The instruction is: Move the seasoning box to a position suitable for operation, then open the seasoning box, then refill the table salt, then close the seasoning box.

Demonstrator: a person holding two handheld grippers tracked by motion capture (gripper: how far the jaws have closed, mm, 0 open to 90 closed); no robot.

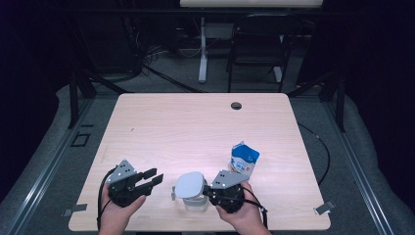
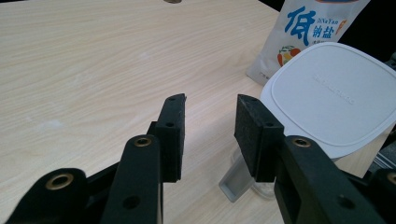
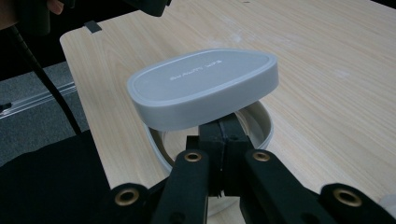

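Your right gripper (image 1: 208,190) is clamped tight on the near edge of the white lid (image 1: 190,184), holding it tilted above the clear container (image 3: 261,122) at the table's (image 1: 195,127) front edge. Your left gripper (image 1: 155,176) is spread apart with nothing between its pads, just left of the lid. The lid's long axis runs roughly across your right gripper view, far edge raised. Your left gripper view adds the container's tab and the salt bag (image 2: 308,32) behind.
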